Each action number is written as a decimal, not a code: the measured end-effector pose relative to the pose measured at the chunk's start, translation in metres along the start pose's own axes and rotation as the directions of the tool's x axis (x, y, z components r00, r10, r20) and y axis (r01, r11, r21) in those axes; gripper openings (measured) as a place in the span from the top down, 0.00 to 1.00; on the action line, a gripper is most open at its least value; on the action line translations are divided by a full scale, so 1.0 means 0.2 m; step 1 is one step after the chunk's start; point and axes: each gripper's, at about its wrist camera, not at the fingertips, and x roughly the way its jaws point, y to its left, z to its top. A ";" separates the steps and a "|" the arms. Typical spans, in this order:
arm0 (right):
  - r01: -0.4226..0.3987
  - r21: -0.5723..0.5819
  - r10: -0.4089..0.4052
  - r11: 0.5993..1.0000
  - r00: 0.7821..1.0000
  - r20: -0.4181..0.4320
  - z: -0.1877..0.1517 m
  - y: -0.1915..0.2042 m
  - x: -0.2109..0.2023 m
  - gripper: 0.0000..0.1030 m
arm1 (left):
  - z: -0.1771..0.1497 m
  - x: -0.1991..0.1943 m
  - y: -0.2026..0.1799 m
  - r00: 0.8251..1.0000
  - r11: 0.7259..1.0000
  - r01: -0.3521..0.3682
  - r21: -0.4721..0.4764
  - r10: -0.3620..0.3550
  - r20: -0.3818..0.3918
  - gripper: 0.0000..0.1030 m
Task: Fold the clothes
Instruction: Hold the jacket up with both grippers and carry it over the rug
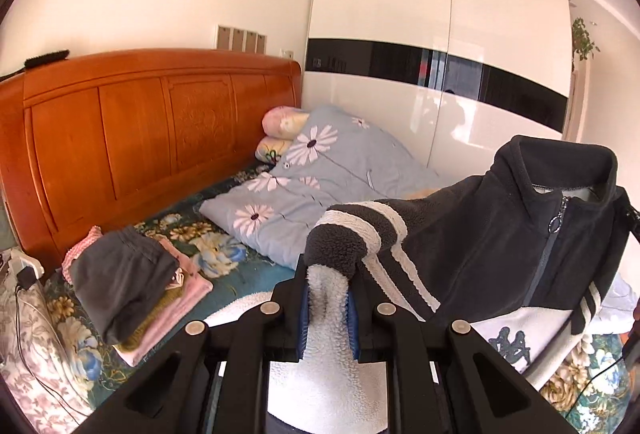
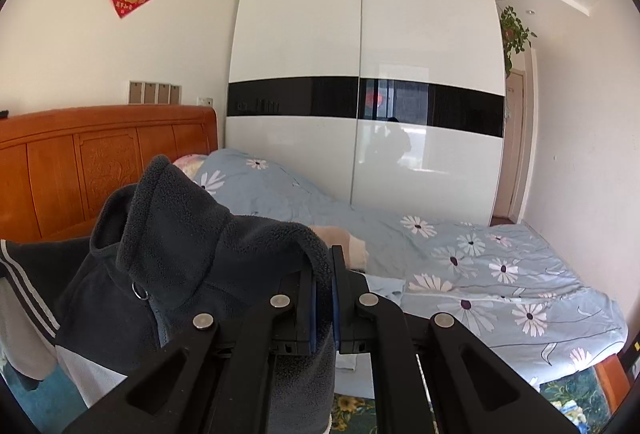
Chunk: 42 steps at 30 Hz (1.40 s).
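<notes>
Ahead of left gripper: the dark fleece zip jacket with white stripes (image 1: pixel 500 218) hangs across the right half of the view, blocking passage there.
Left side of bed: a stack of folded clothes, grey on pink (image 1: pixel 128 282), takes up the floral sheet (image 1: pixel 240 274) near the orange wooden headboard (image 1: pixel 140 138).
Middle of bed: the pale blue daisy-print quilt (image 2: pixel 460 258) lies heaped.
Open room: bare sheet between stack and quilt.
Far side: the glossy white wardrobe with a black band (image 2: pixel 360 106) walls off the bed.

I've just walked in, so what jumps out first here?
A dark grey fleece jacket with white stripes hangs in mid-air over the bed, pinched by the left gripper and right gripper. Behind are an orange wooden headboard and a glossy white wardrobe with a black band.
</notes>
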 end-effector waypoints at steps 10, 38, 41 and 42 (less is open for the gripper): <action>-0.025 -0.053 0.028 0.998 0.998 0.063 0.03 0.07 -0.34 0.95 | -0.07 -0.34 0.09 0.997 1.000 0.014 0.005 -0.015 0.079 0.84; -0.108 -0.038 0.058 0.993 0.761 -0.647 -1.00 0.22 1.17 0.95 | -0.72 1.35 0.16 0.791 0.984 -0.165 0.063 0.170 -0.588 0.84; -0.108 -0.068 0.040 0.992 0.772 -0.635 -0.95 0.23 1.26 0.95 | -0.59 1.42 0.19 0.806 0.983 -0.172 0.059 0.175 -0.565 0.84; -0.103 -0.072 0.035 0.992 0.776 -0.630 -0.91 0.23 1.29 0.95 | -0.55 1.45 0.19 0.812 0.983 -0.171 0.059 0.175 -0.557 0.84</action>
